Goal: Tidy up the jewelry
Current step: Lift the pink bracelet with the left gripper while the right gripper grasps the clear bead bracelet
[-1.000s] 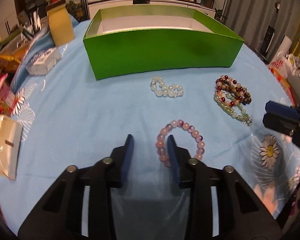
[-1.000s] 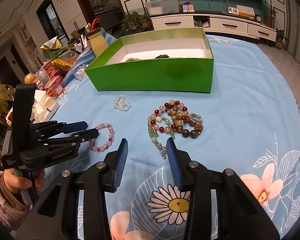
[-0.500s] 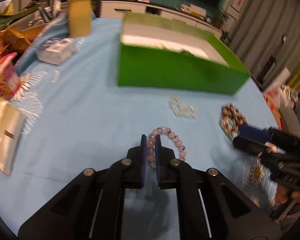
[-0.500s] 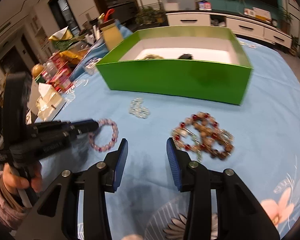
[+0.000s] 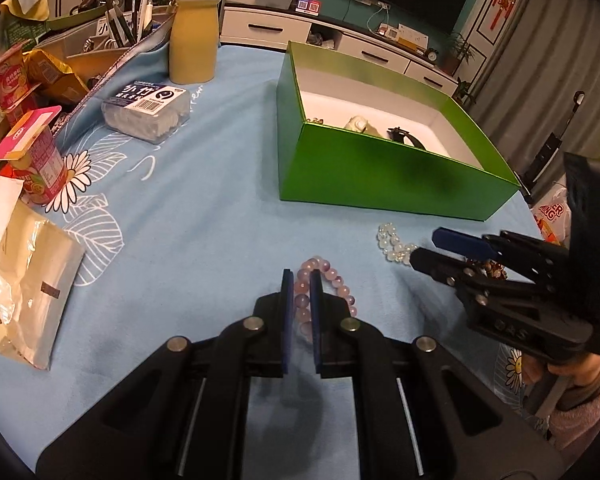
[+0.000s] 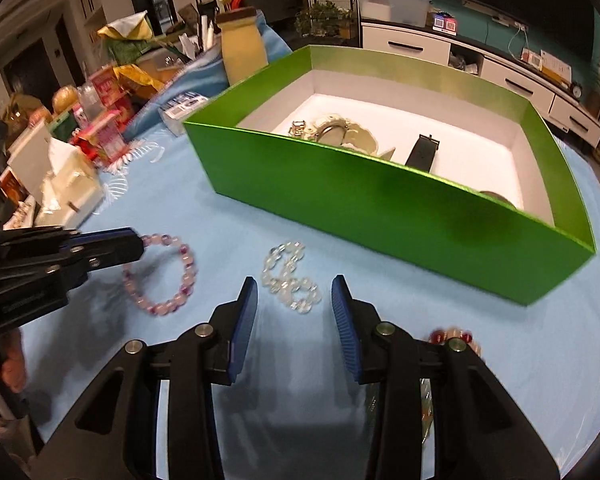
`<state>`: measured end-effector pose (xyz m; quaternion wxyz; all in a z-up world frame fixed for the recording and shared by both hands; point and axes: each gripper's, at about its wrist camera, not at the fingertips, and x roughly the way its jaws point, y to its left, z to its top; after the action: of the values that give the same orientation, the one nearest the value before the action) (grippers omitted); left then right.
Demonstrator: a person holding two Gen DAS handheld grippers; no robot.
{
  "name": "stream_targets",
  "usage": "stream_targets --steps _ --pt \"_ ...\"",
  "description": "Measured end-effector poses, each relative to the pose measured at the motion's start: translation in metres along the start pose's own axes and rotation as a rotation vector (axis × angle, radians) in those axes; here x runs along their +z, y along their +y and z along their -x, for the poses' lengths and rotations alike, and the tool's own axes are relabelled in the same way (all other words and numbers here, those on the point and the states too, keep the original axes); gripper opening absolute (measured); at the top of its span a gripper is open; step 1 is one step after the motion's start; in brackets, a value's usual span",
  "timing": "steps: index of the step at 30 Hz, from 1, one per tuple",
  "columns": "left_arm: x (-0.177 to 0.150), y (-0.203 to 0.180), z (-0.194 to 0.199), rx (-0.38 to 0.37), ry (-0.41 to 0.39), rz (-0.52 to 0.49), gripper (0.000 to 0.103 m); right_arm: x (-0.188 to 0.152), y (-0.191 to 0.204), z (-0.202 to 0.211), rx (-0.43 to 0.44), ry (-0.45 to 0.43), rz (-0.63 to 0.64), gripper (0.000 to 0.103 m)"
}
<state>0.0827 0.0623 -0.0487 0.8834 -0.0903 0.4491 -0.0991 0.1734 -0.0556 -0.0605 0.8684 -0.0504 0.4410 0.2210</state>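
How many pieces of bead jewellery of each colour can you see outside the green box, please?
Pink-purple bead bracelet: 1, pinched in the left gripper
Clear bead bracelet: 1
Red-beaded cluster: 1 seen, mostly hidden behind the right gripper
Total: 3

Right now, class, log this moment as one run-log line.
left gripper: shut on pink bead bracelet | right gripper: open, over clear bead bracelet | green box: holds jewelry
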Motion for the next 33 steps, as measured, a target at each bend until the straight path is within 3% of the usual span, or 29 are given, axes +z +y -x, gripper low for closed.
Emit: stream_targets --steps 4,8,13,33 --pt "-0.002 0.004 -0.004 -0.007 0.011 0.017 0.008 0.003 -0.002 -0.013 -0.004 0.028 0.004 0.038" --pt "-0.002 0.005 -0.007 -0.014 0.013 0.025 0.008 0.002 0.005 -0.016 -0.018 0.031 0.046 0.018" --pt "-0.002 0.002 -0.009 -0.021 0.014 0.025 0.008 -0.001 0.009 -0.013 -0.013 0.017 0.056 0.007" --pt "0.006 -0.007 0.022 -0.077 -0.027 0.025 0.008 -0.015 0.007 0.064 0.034 -0.142 -0.053 0.007"
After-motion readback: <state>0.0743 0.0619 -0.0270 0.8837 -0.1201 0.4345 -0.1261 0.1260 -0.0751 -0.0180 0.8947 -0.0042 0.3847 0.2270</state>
